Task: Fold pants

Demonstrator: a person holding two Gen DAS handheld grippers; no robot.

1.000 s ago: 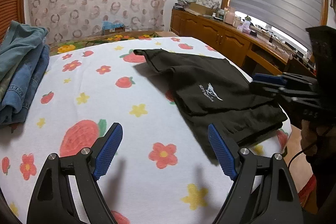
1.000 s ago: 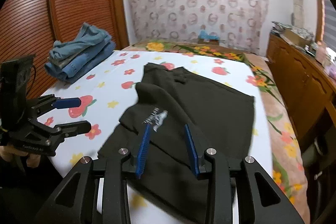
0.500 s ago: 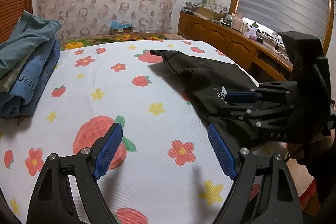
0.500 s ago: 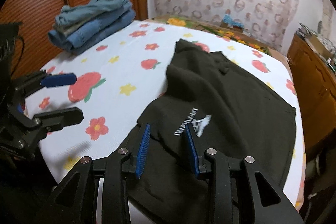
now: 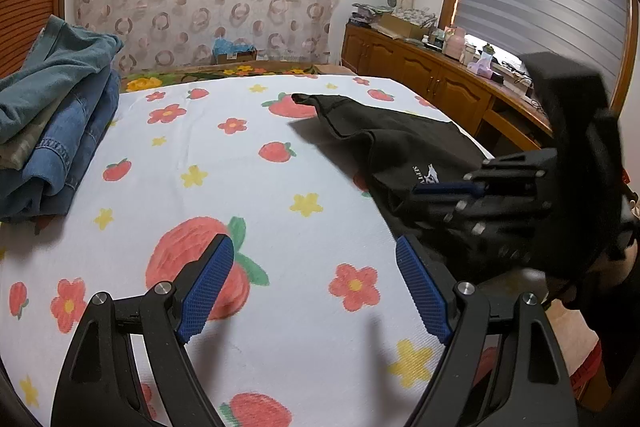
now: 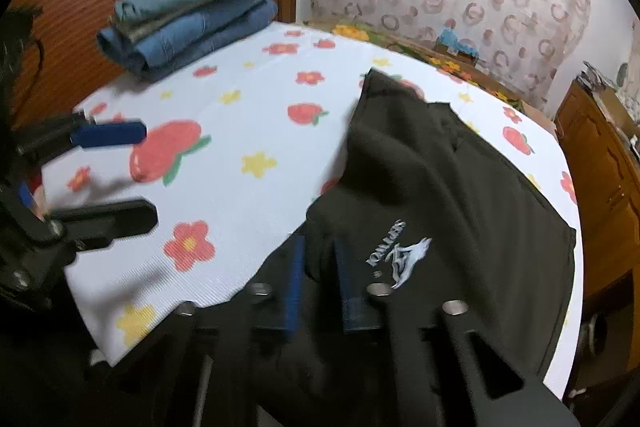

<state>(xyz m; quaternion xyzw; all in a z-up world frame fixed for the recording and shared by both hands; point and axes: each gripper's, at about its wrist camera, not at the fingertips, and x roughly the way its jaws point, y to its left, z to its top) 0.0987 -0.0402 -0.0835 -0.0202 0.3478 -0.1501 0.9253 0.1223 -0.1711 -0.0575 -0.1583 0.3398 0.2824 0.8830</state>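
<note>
Black fabric: the pants (image 6: 452,187) lay partly folded on the right side of the bed, one flap doubled over so the printed logo faced up.
Bed cover: a white sheet (image 5: 248,187) printed with strawberries and flowers gave a flat surface for folding.
Right gripper (image 6: 318,287): its blue pads stood close together at the pants' near left edge, with a ridge of cloth between them. It seemed to be pinching that fold, though blur made the contact hard to confirm. I judged it was placed there to lift the edge for another fold.
Left gripper (image 5: 314,291): jaws spread wide, nothing between them, hovering over bare sheet to the left of the pants, probably waiting to take a second corner.
Writing: a white logo (image 6: 398,257) with an animal figure and a word beginning "SEPT" appeared on the pants; the rest could not be read.
Denim stack: folded jeans (image 6: 192,27) sat at the far left corner, well apart from the work, likely finished pieces.
</note>
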